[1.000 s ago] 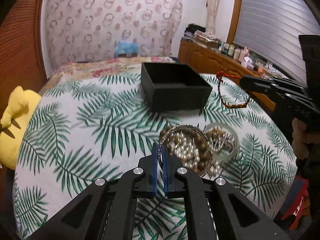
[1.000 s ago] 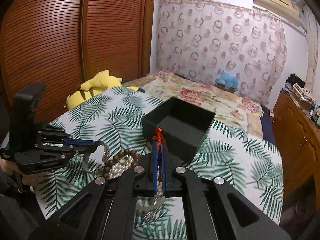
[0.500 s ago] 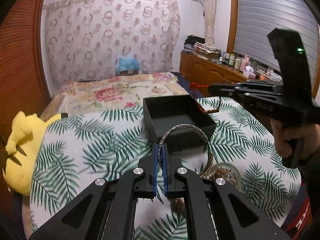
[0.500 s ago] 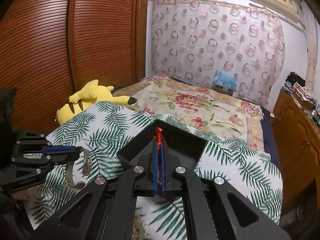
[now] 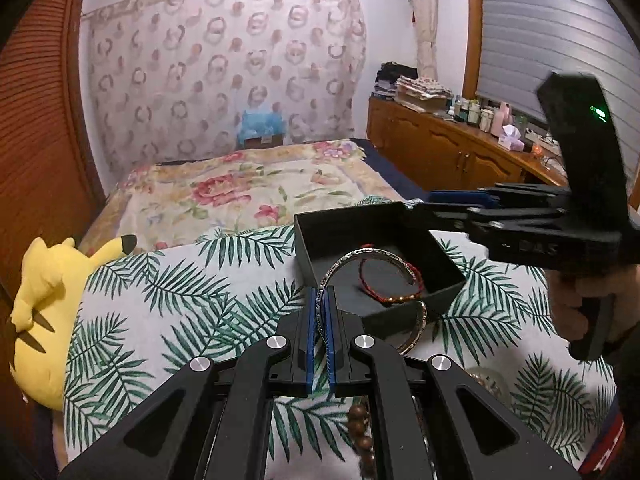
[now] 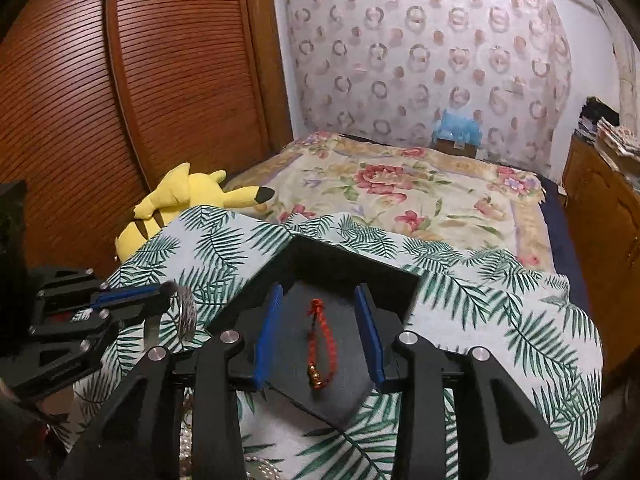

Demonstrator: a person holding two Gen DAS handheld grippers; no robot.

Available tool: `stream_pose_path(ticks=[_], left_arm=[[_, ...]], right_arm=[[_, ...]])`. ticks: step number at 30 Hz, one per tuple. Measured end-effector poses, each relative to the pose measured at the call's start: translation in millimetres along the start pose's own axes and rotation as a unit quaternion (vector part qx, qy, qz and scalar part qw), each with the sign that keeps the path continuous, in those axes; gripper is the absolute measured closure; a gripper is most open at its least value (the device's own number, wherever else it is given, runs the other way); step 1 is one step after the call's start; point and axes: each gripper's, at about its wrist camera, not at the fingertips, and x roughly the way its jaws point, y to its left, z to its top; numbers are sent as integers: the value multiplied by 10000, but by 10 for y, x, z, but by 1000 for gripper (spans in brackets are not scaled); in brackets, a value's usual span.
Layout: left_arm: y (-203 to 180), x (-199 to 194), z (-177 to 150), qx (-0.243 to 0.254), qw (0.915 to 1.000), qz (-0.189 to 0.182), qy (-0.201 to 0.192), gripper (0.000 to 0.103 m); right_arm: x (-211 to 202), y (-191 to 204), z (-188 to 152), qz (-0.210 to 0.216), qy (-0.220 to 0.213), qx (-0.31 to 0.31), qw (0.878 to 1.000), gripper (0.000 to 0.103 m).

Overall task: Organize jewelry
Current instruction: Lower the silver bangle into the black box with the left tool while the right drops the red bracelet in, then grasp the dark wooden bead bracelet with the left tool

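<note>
Black box [image 6: 320, 268] holds one red cord bracelet [image 6: 322, 344].
Right tongs [image 6: 318, 334] opening above it, bracelet below, unpinched; left tongs [image 5: 319, 334] clamp silver bangle [image 5: 372, 258] before box.

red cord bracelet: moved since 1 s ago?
Yes. The red cord bracelet now lies on the floor of the black box, below the right tool, whose jaws are opening. A second ago it hung clamped short of the box.

The right gripper [image 6: 318, 330] lets go, jaws opening, and the red bracelet [image 6: 320, 350] now lies in the box [image 6: 404, 280] instead of hanging pinched. The left gripper [image 5: 319, 312] has carried its bangle [image 5: 374, 276] from above the bead pile to the box's near edge.
</note>
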Motion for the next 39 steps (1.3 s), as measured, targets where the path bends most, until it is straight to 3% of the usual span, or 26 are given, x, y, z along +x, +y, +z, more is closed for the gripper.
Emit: stream_pose_path(ticks=[13,22,32,34,39], left_arm=[[-279,472,246,377,9988,163,253,99],[-388,759,258,541,9969,264,507,98],[-378,410,95,391,9987,-28,335,89],[-362,288,18,356,9989,-76,289,80],[-335,47,-215,303,9991,-150,264,68]], right_arm=[[-361,-279,-373,-237,-139,236,9993,63],[-465,-255,-558,-225,-65,177,9996,63],[-566,-73,-812,-42,5,188,9998,63],[-579,-14,-868,-15,54,166,9998,63],[-615,176,-1004,65,99,82,9999,63]])
